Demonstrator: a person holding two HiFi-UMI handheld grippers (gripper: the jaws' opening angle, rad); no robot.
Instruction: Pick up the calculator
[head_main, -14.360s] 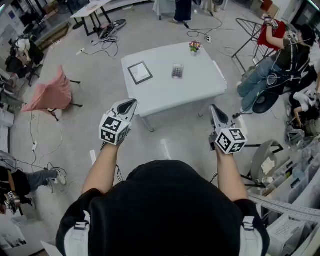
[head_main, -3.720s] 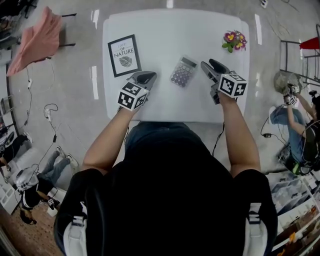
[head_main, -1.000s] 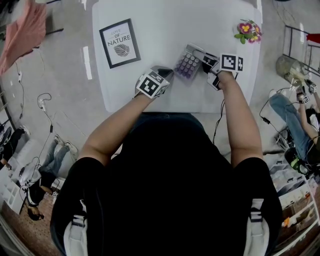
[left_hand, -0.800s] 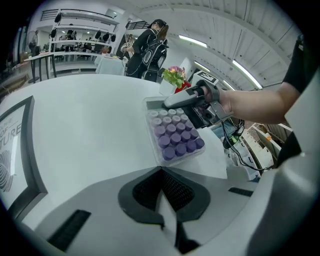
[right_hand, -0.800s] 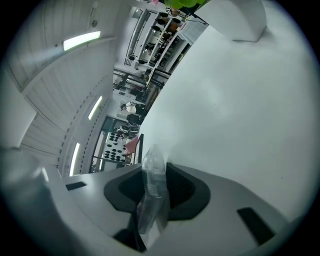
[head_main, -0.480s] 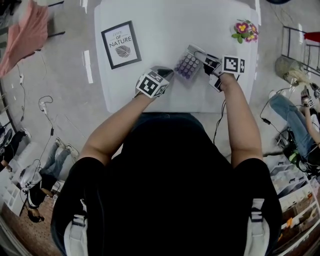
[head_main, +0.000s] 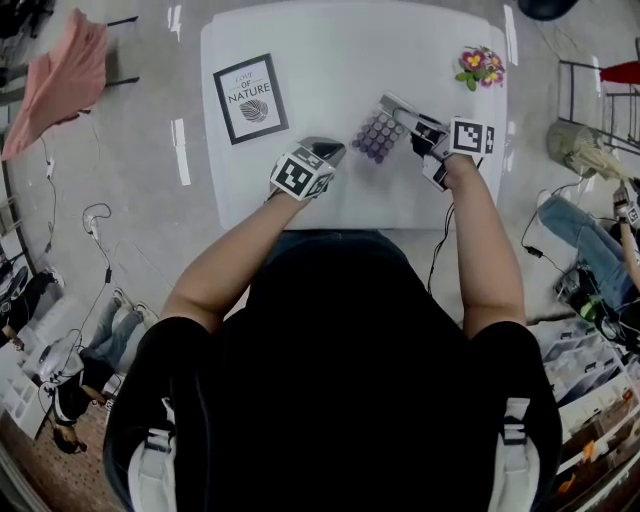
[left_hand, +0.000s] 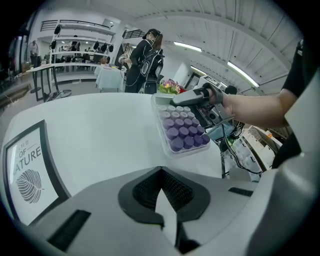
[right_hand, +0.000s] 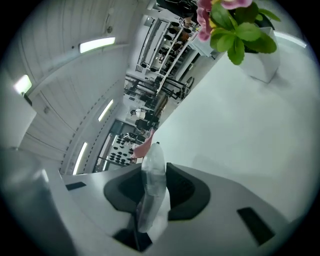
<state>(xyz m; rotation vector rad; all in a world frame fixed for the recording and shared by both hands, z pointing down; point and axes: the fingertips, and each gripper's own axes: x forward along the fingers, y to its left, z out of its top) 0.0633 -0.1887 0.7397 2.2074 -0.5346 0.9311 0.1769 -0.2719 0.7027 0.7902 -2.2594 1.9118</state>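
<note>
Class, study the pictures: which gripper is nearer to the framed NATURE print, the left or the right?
Left. The left gripper is just right of the framed print. The right gripper is farther across the table, its jaws gripping the calculator.

head: steeply down over table (head_main: 330, 60) | gripper views: low, close | all 3 share calculator (head_main: 378, 135)

Framed print (head_main: 250, 98) lies at L on the surface (head_main: 340, 50), flower pot (head_main: 476, 66) at far R corner, calculator (head_main: 375, 135) btw them in right gripper (head_main: 405, 113) jaws, left gripper (head_main: 328, 151) just L of it.
</note>
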